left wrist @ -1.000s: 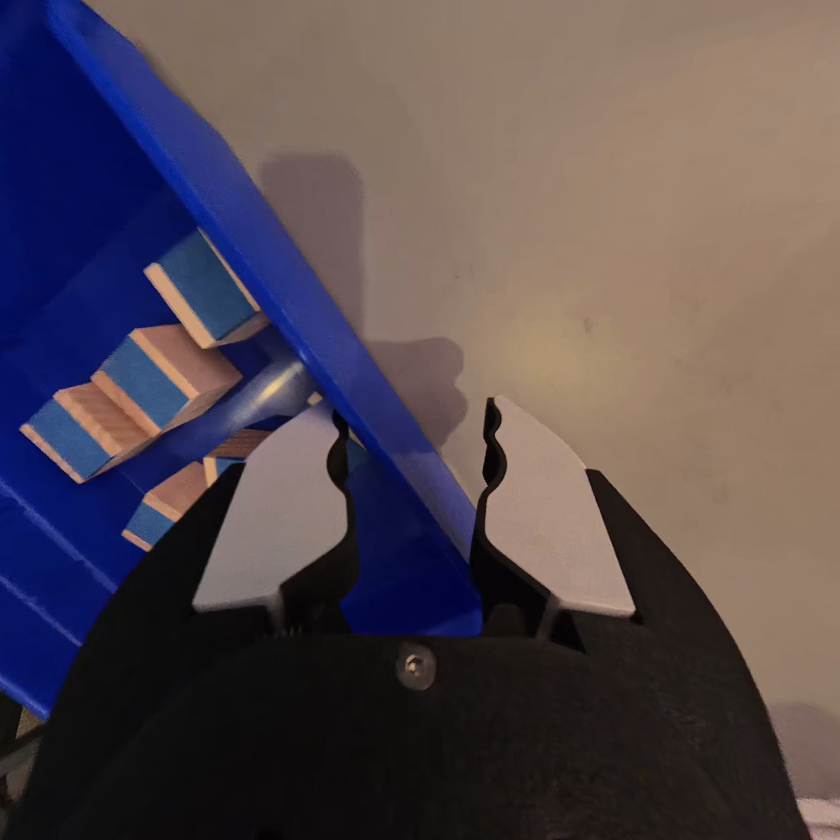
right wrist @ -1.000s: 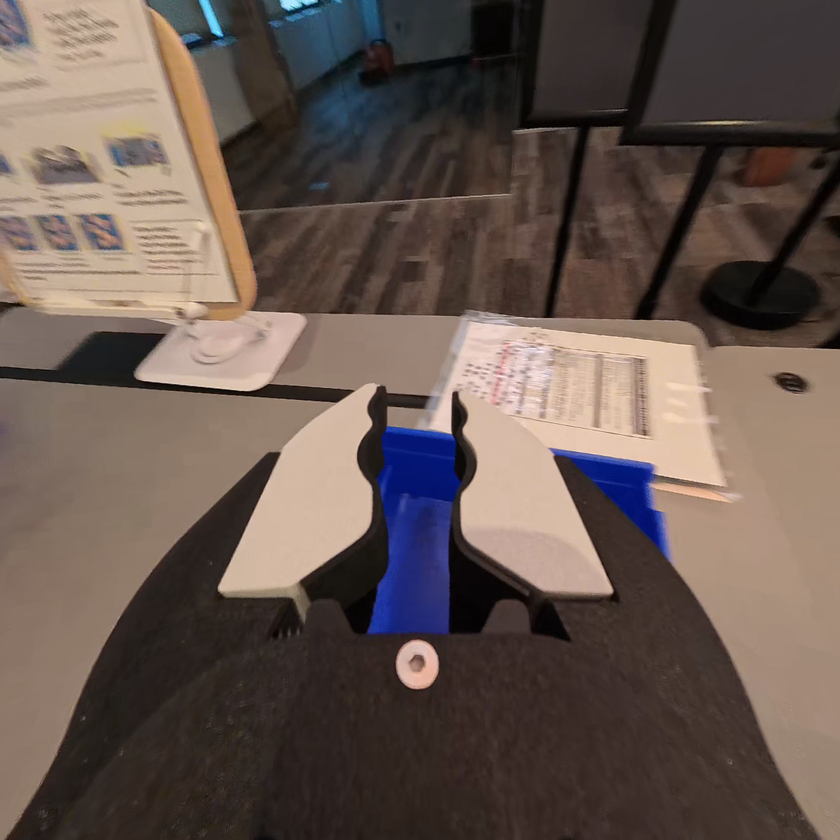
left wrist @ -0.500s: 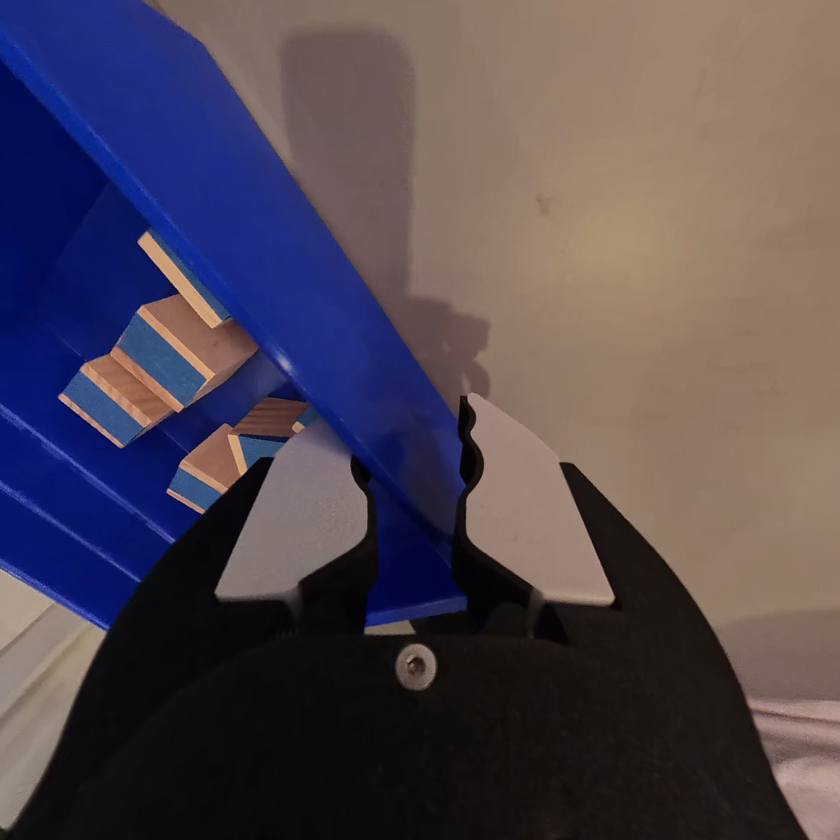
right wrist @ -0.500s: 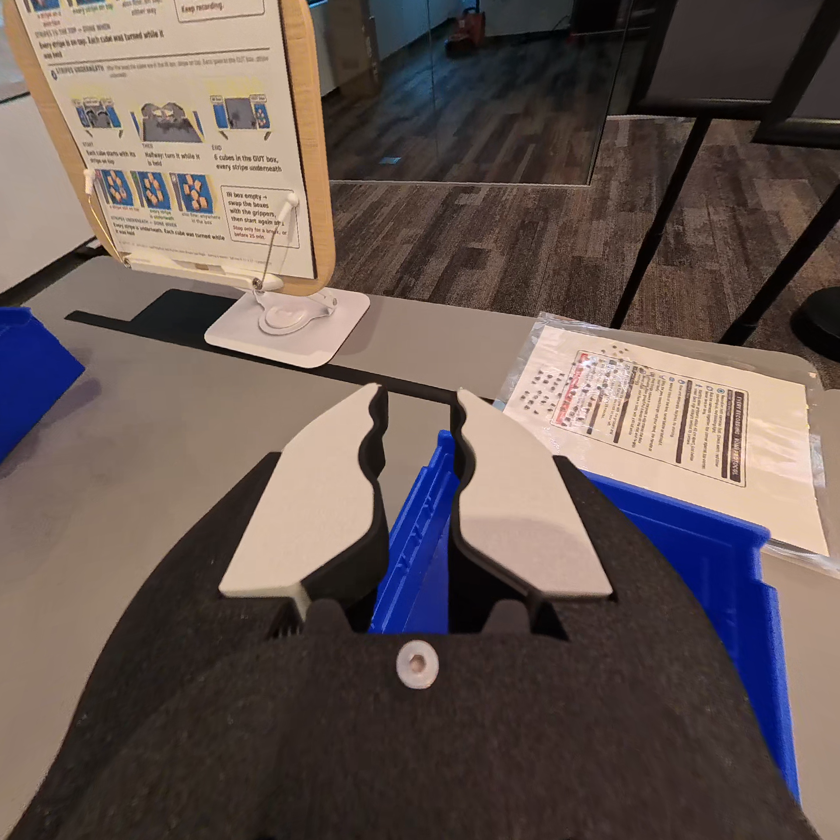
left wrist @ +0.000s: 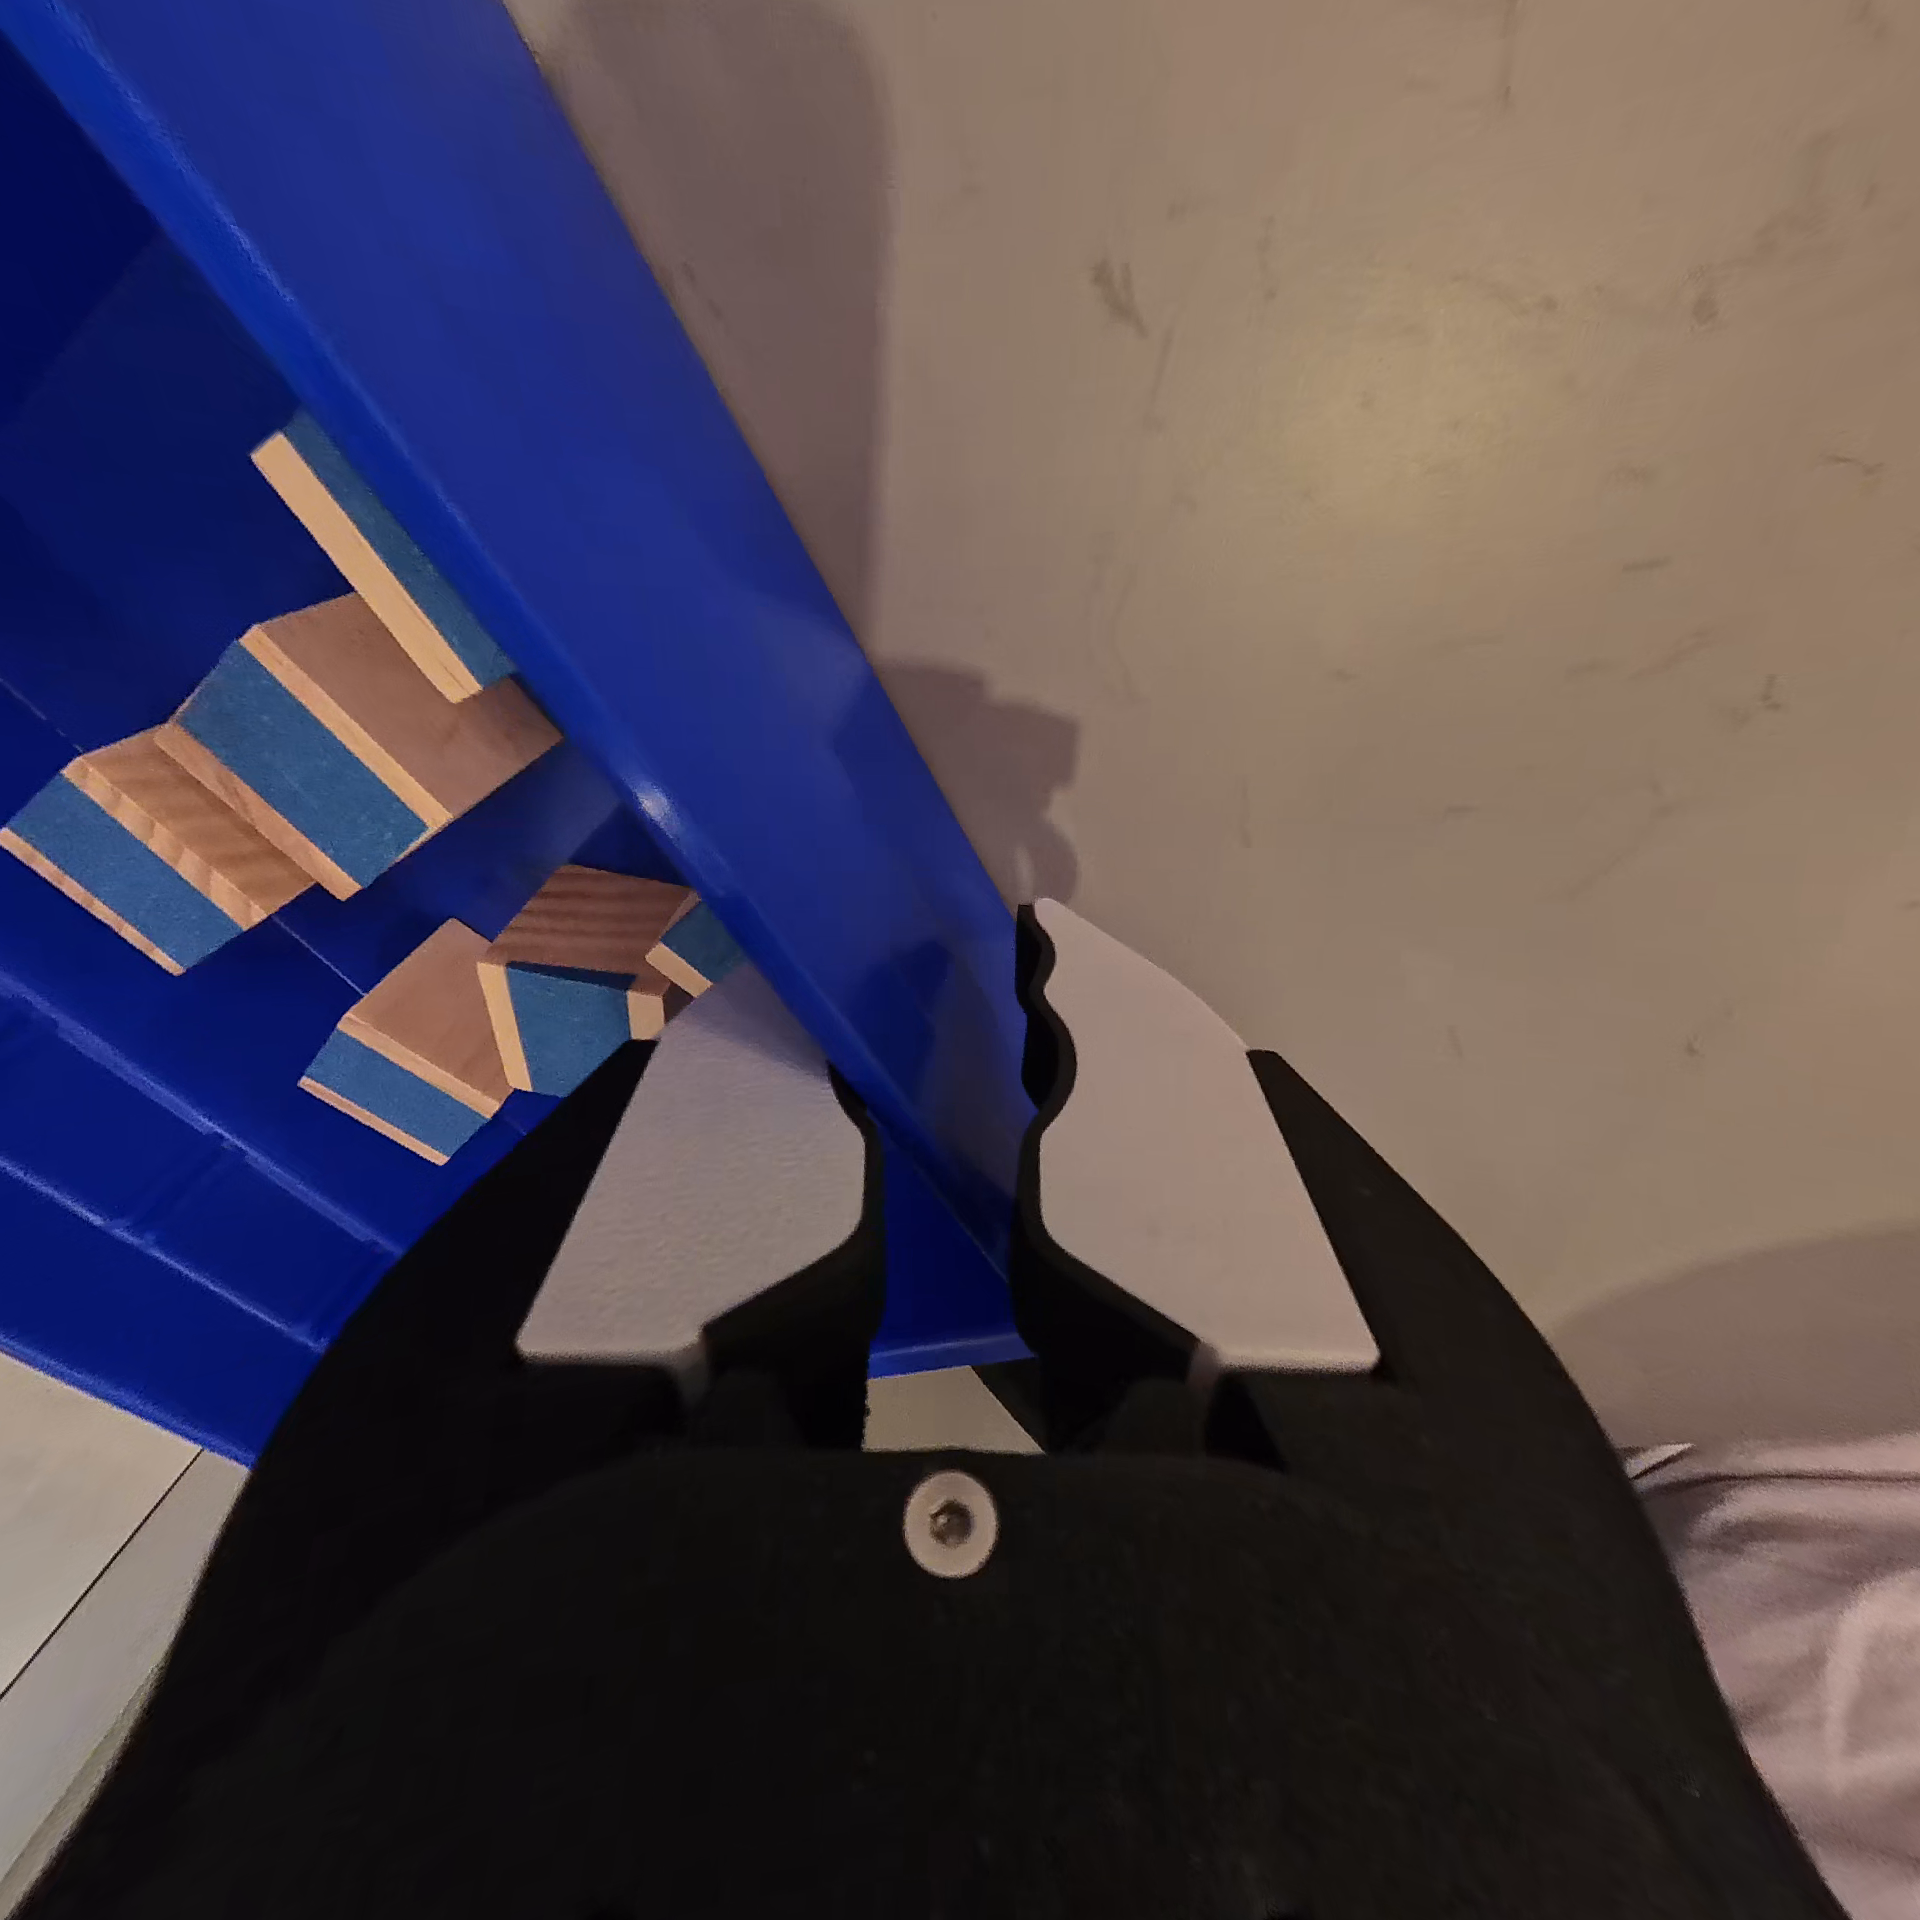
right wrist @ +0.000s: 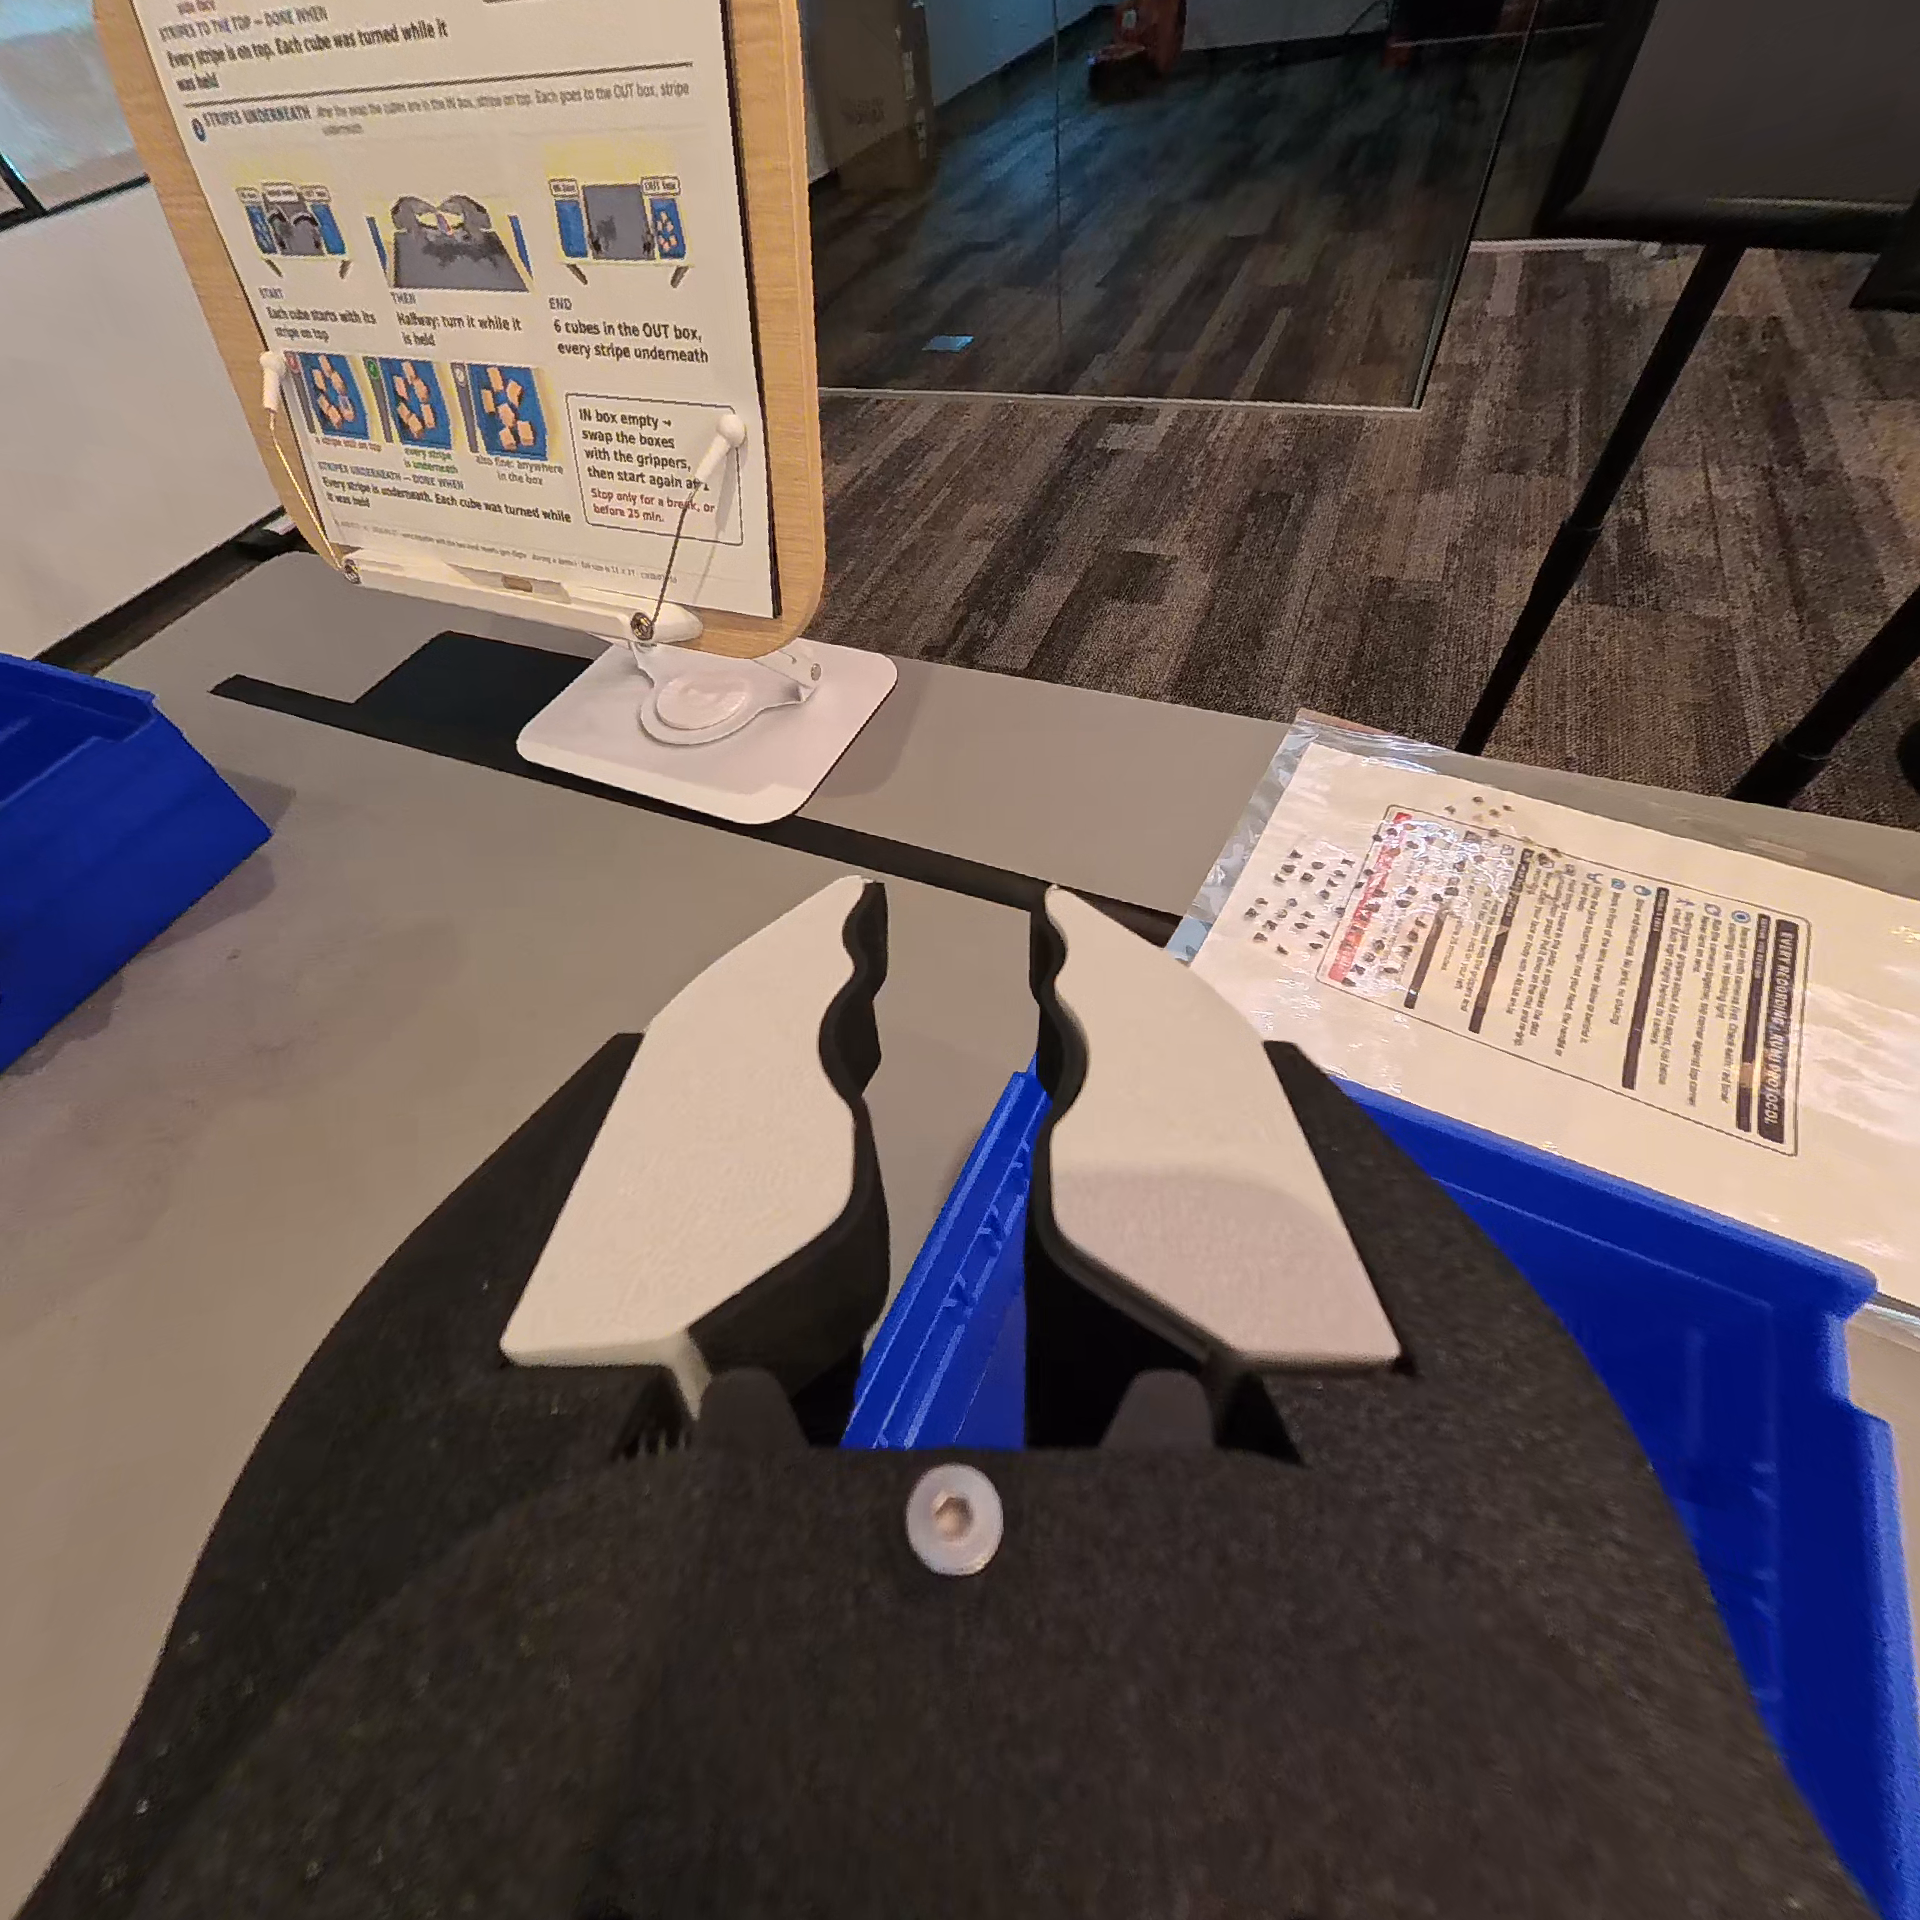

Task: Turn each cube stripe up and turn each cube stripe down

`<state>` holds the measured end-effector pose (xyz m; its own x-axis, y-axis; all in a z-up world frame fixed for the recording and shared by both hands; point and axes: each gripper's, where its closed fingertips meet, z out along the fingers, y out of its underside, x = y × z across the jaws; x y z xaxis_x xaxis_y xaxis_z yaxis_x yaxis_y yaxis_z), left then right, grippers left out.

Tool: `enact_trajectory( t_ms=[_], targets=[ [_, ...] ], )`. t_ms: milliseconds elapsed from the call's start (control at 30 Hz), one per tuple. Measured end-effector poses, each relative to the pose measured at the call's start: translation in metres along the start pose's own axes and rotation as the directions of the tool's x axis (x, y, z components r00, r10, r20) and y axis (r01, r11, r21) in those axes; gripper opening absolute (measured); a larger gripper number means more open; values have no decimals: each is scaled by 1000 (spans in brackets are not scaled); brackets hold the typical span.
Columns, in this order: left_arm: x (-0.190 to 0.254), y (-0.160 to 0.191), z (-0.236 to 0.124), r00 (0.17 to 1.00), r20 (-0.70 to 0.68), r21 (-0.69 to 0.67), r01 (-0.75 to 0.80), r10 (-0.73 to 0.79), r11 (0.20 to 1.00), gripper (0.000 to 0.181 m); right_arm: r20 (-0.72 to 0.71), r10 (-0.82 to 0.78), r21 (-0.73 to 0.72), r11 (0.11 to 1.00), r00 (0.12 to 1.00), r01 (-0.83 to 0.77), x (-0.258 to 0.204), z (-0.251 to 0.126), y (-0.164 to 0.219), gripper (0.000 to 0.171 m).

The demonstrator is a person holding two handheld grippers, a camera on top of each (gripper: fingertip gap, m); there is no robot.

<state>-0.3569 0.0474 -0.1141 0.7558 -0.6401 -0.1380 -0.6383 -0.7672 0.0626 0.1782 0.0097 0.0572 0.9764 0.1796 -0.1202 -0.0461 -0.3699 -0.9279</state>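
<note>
1. Here, in the left wrist view, the left gripper [left wrist: 940, 1049] is clenched on the side wall of a blue bin [left wrist: 582, 540]; the wall is pinched between the two grey fingers [left wrist: 1153, 1164], one inside the bin and one outside. The bin is seen tilted against the beige table [left wrist: 1455, 520].
2. Inside that bin the striped wooden cubes [left wrist: 312, 790] are gathered toward the gripped wall; several lie leaning on one another, with blue stripes shown on upper or side faces. How many there are cannot be counted, since part of the heap is hidden by the finger and the wall.
3. In the right wrist view, the right gripper [right wrist: 956, 904] is set over the wall of a second blue bin [right wrist: 1662, 1351]. The wall runs between the fingers, but a gap shows at the tips, so whether it is truly pinched cannot be told. No cubes are seen in that bin.
4. Farther off, the first bin [right wrist: 94, 821] is seen at the left edge, an instruction board [right wrist: 488, 291] stands on a white stand at the back, and a sleeved sheet [right wrist: 1558, 956] lies to the right.
5. The step in hand is judged to be the moving of the bins, not the turning of cubes. Next, both bins should be set flat and released before any cube is picked.
</note>
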Motion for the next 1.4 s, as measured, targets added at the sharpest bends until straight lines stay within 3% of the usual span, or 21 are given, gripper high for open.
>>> enact_trajectory(
  t_ms=[133, 233, 333, 433, 567, 667, 767, 867, 900, 933, 967, 1033, 1067, 1100, 1200, 1300, 1400],
  targets=[
    [1, -1, 1, 1000, -21, 3, 9, -9, 1000, 23, -1, 3, -15, 1000, 1000, -3, 1, 3, 3, 26],
    [8, -2, 1, 995, -92, 14, 37, -36, 999, 34, -2, 0, -25, 1000, 1000, 0, 1, 5, 5, 27],
    [22, -5, -7, 975, -220, 46, 50, -39, 998, 61, -4, -5, -32, 999, 1000, 5, 1, 6, 6, 27],
    [21, -7, -22, 959, -282, 126, 73, -35, 989, 59, -2, -2, -39, 999, 1000, 2, 2, 8, 8, 27],
    [3, -11, -69, 948, -317, 353, 137, -19, 926, 55, -1, 1, -43, 999, 1000, -1, 2, 8, 9, 27],
    [-26, 2, -121, 972, -233, 581, 141, -2, 802, 49, 3, -2, -40, 999, 1000, 2, 1, 8, 9, 27],
    [-68, 22, -172, 998, -35, 805, 57, -48, 591, 50, 7, -3, -44, 999, 1000, 3, -1, 10, 10, 27],
    [-106, 41, -189, 968, 191, 920, -119, -163, 375, 65, 10, -10, -67, 998, 1000, 10, -2, 15, 15, 27],
    [-115, 43, -186, 940, 289, 920, -220, -182, 323, 59, 10, -11, -74, 997, 1000, 12, -2, 17, 17, 27],
    [-121, 45, -176, 904, 391, 888, -322, -170, 330, 47, 11, -12, -81, 997, 1000, 13, -3, 18, 19, 27],
    [-125, 48, -155, 879, 460, 833, -378, -125, 405, 33, 13, -12, -88, 996, 1000, 13, -3, 20, 21, 27],
    [-134, 62, -100, 881, 474, 672, -357, -7, 649, 32, 13, -11, -104, 994, 1000, 12, -3, 22, 24, 27],
    [-138, 69, -79, 895, 445, 594, -314, 23, 741, 34, 11, -11, -113, 993, 1000, 12, -3, 24, 26, 27],
    [-134, 71, -65, 918, 391, 553, -285, 58, 783, 37, 10, -11, -121, 993, 1000, 12, -2, 25, 28, 27],
    [-113, 53, -58, 954, 268, 624, -279, 135, 730, 39, 7, -8, -147, 989, 1000, 9, -1, 30, 34, 27],
    [-96, 53, -44, 970, 154, 577, -243, 188, 780, 47, 10, -7, -166, 986, 1000, 9, -1, 33, 38, 27],
    [-88, 49, -25, 966, 124, 505, -257, 225, 824, 60, 12, -7, -179, 984, 1000, 9, -1, 35, 42, 27]
  ],
)
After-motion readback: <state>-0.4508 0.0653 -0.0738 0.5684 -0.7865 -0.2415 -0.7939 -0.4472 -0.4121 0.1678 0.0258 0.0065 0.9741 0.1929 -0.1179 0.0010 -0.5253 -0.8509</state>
